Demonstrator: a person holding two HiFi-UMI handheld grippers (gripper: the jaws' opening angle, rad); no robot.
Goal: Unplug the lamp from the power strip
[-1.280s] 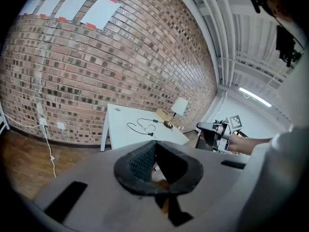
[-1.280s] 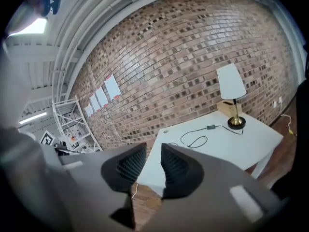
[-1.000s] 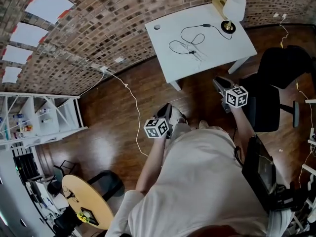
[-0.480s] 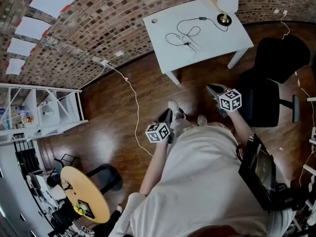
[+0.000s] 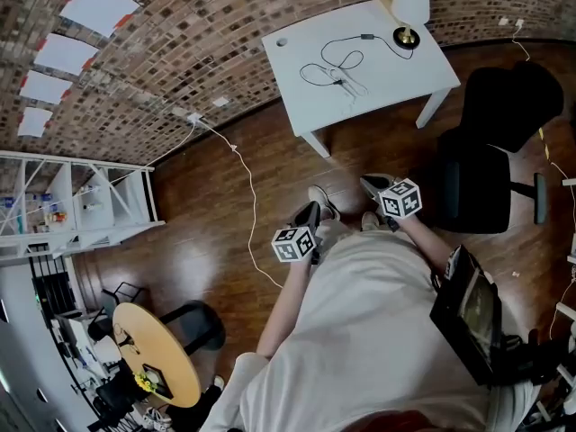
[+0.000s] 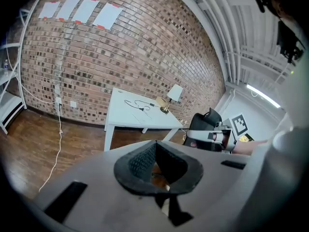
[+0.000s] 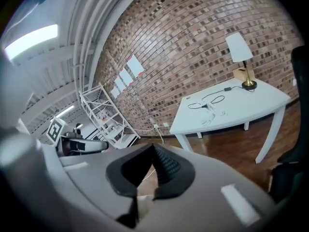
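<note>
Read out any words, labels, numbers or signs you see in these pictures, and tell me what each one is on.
No text can be read anywhere.
White sheets on the brick wall: no legible print at this size.
Marker cubes: black-and-white square patterns only, no letters.
Shelf items: too small to read.

Table: white rectangular table point(image 5: 400, 77) stands before the red brick wall point(image 5: 180, 61).
Lamp: white-shaded table lamp point(image 5: 409, 3) on the table's far right corner.
Cord: thin black cord point(image 5: 336, 78) looped mid-table, left of lamp.
Chair: black office chair point(image 5: 477, 192) right of table.
Rack: white metal shelf rack point(image 5: 81, 210) far left, against wall.
Cable: white floor cable point(image 5: 251, 207) between rack and table.
</note>
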